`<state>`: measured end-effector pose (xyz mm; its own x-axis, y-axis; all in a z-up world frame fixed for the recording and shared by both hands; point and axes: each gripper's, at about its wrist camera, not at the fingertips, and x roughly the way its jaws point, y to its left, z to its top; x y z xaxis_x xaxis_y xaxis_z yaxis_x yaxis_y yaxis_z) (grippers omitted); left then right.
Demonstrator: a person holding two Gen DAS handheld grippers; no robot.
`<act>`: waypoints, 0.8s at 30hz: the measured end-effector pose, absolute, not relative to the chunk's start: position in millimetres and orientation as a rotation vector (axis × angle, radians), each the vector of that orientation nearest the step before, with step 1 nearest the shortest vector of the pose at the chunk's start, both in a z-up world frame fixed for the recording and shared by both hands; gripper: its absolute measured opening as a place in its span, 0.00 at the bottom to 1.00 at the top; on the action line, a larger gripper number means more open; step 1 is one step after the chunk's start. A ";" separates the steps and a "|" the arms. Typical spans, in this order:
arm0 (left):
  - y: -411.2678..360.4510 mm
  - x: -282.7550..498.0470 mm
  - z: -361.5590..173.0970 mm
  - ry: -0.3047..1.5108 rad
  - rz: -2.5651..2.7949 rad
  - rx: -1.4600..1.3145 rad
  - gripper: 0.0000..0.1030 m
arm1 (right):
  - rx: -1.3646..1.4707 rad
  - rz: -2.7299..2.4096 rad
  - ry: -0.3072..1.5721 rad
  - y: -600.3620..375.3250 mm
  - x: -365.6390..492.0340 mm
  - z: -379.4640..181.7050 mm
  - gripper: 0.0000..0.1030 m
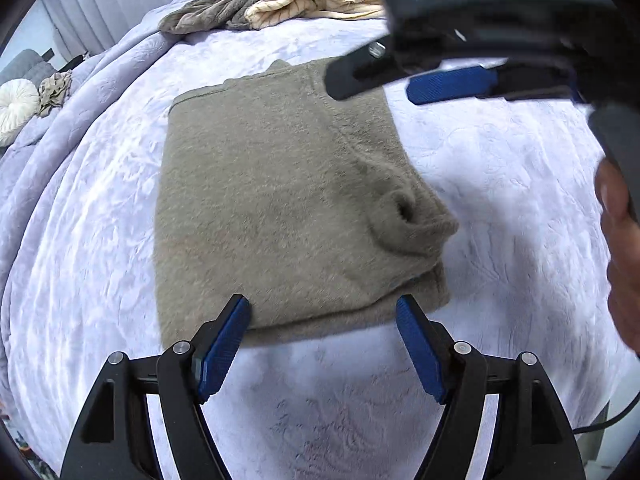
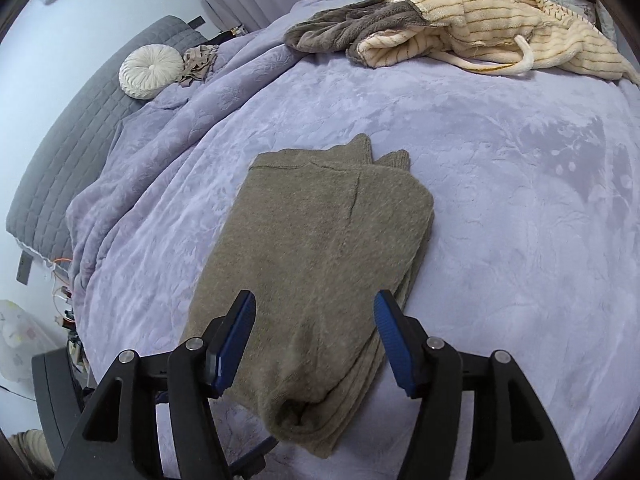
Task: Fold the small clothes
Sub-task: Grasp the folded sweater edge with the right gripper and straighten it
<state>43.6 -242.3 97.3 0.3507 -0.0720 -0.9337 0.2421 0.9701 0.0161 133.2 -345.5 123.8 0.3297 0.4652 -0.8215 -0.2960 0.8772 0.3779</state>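
Left gripper [image 1: 323, 312] and right gripper [image 2: 315, 308]: blue ribbed pads spread wide, gripping nothing, above near edge of folded sweater [image 2: 320, 240]. Lilac plush blanket [image 2: 500, 220], embossed, across bed. Sweater olive, fuzzy knit, rectangular, mid-blanket. Beyond: cream striped fleece robe [image 2: 500, 20], grey fleece garment [image 2: 352, 24], round pleated white cushion [image 2: 150, 72].

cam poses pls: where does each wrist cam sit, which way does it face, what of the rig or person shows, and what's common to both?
Left wrist: on the left gripper, angled down at the folded olive sweater; its open fingers, the right gripper and a hand show.
Right wrist: on the right gripper, angled down along the folded olive sweater; only its open fingers show.
Shared: sweater, lilac blanket, striped cream robe, round white cushion.
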 end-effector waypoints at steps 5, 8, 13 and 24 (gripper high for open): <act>-209.4 49.8 95.6 1.207 -0.184 0.136 0.74 | 0.171 0.490 1.124 -335.9 105.1 119.2 0.64; -185.6 43.4 95.5 1.208 -0.194 0.093 0.74 | 0.161 0.481 1.119 -330.5 88.9 113.9 0.64; -140.6 42.3 100.4 1.193 -0.205 -0.065 0.74 | 0.192 0.477 1.087 -322.1 76.7 105.7 0.63; -111.3 91.3 27.1 1.347 -0.193 -0.267 0.79 | 0.186 0.308 1.158 -349.1 56.8 48.0 0.15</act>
<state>91.3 -111.3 27.1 0.2129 -0.2899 -0.9331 -0.0158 0.9538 -0.3000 56.8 -349.1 48.0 0.3662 0.3324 -0.8691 -0.1427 0.9430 0.3006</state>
